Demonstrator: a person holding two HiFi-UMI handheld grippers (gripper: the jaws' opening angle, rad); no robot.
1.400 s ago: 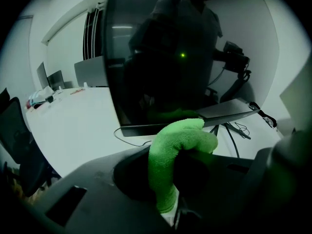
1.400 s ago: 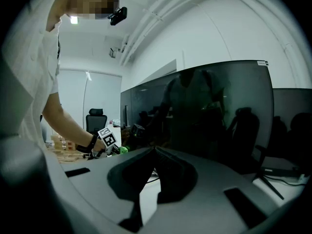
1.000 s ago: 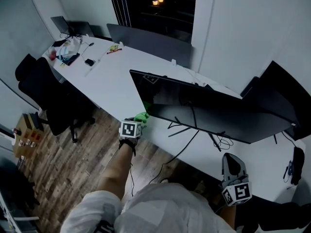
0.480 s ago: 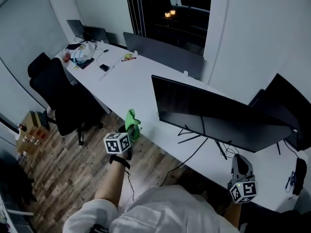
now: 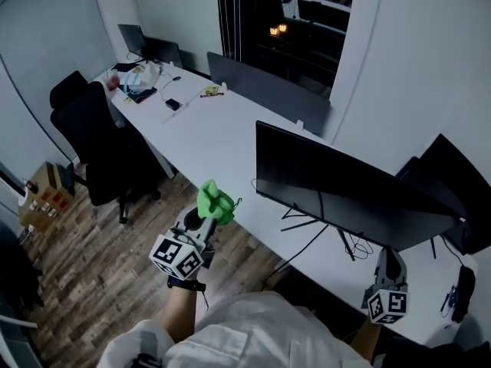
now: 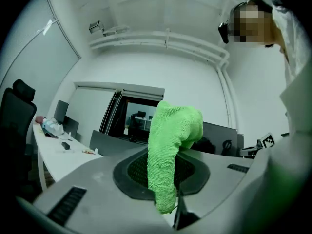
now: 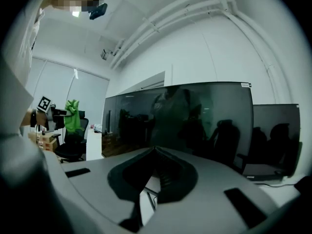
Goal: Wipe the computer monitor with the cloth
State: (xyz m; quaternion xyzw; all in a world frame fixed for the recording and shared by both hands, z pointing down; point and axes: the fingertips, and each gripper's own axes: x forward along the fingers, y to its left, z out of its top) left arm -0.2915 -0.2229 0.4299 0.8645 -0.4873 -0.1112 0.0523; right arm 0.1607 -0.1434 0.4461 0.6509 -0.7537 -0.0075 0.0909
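Cloth [image 5: 215, 201], green, is pinched in the left gripper [image 5: 201, 219]: jaws clenched on its lower part, the rest sticks up past the fingertips and flops over. It sits in front of the monitor [image 5: 345, 190], off its left end, clear of the screen, just off the desk [image 5: 207, 129] edge. Right gripper [image 5: 387, 261] is in front of the monitor's right half, jaws closed together, nothing between them. Cardboard box [image 5: 44, 199], far left of the monitor, holds small items I can't identify.

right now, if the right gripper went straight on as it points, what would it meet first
Most likely the wide black computer monitor, its screen dead ahead of the right gripper; depth is unclear.
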